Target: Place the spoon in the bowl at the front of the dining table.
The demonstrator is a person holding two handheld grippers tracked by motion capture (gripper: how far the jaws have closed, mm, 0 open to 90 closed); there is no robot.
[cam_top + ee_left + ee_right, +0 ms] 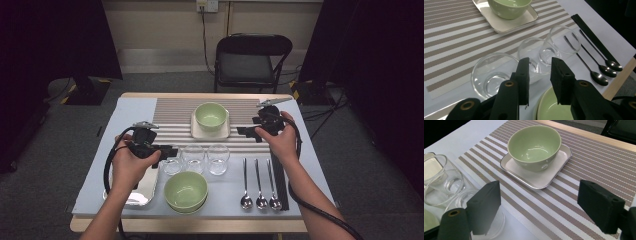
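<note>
Three clear glasses stand in a row mid-table: left [171,165], middle [193,157], right [218,159]. My left gripper [170,150] hovers just left of them, held in the person's left hand. In the left gripper view its jaws [539,80] stand partly apart with nothing pinched; the left glass [491,75] and middle glass [534,52] lie just beyond the tips. My right gripper [246,132] hangs wide open over the striped placemat [175,112]. Ahead of its jaws [539,207] sits a green bowl [534,145] on a square white plate [536,180].
A second green bowl [186,190] sits near the front edge, beside a metal tray [142,192] under the left hand. Three spoons [260,192] and black chopsticks [280,180] lie at the front right. A black chair [250,62] stands behind the table.
</note>
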